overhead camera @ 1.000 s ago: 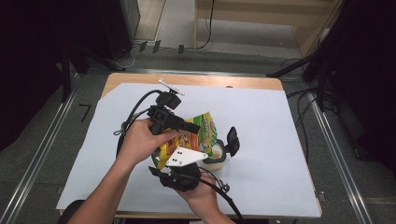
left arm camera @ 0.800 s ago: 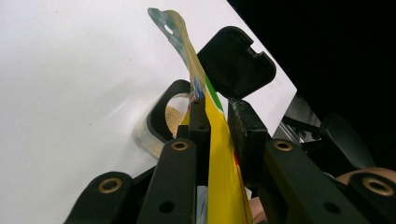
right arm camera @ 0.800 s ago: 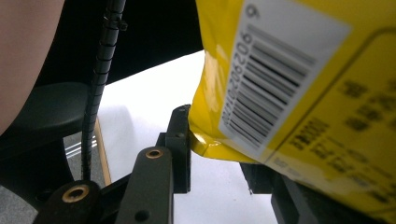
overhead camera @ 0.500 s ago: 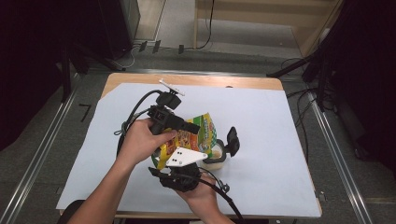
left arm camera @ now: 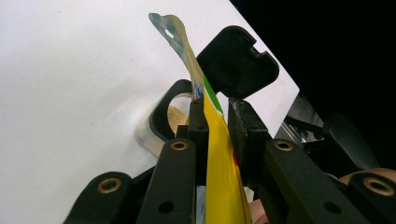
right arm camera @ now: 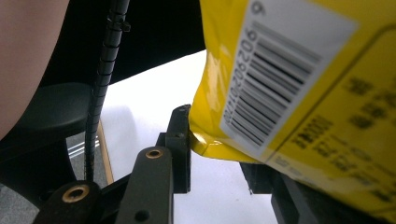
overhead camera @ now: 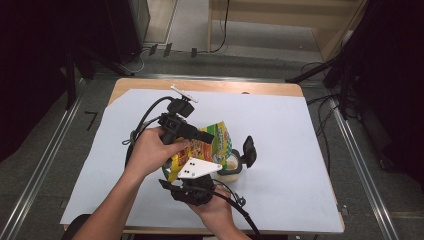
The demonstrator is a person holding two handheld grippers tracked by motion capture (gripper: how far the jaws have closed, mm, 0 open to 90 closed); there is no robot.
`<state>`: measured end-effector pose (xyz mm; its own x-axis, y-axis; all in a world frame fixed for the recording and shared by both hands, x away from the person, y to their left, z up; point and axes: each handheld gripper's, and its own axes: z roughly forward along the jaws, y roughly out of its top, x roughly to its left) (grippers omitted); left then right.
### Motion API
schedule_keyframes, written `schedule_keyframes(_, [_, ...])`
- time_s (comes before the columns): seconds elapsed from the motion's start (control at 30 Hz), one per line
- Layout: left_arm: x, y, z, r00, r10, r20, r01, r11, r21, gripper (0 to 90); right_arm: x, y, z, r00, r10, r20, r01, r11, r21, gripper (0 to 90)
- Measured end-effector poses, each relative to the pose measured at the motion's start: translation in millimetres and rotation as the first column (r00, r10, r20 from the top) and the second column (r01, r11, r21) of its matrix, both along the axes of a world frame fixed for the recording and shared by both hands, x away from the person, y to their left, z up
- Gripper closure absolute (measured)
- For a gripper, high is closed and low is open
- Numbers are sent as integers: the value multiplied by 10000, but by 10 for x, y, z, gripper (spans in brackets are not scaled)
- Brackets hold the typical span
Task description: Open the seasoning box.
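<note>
Yellow snack bag (overhead camera: 210,145) held tilted above open jar (overhead camera: 231,167), mid-surface, likely for pouring. Left gripper (left arm camera: 218,126) fingers clenched on bag's edge, steadying it. Right gripper (right arm camera: 215,149) fingers grasping bag's lower corner, apparently lifting bottom. Jar's black lid (overhead camera: 249,150) flipped open to right.

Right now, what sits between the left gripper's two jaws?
In the left gripper view, the yellow snack bag runs edge-on between the left gripper jaws, which pinch it. Beyond them sits the clear jar with its black flip lid.

Bright overhead light washes the white table (overhead camera: 300,150) evenly; the room beyond sits dark. Close to the right tool (right arm camera: 219,154), the yellow packet (right arm camera: 327,93) blurs softly.
</note>
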<state>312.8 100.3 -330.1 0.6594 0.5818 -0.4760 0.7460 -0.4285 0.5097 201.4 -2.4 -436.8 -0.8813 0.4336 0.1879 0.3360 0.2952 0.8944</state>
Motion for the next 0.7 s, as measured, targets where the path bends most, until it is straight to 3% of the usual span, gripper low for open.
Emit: schedule_keyframes(0.7, [0,-1,-2,10000,8,23,-8,10000,9,803,5,-1,-2,10000,-14,32,14,10000,-15,694])
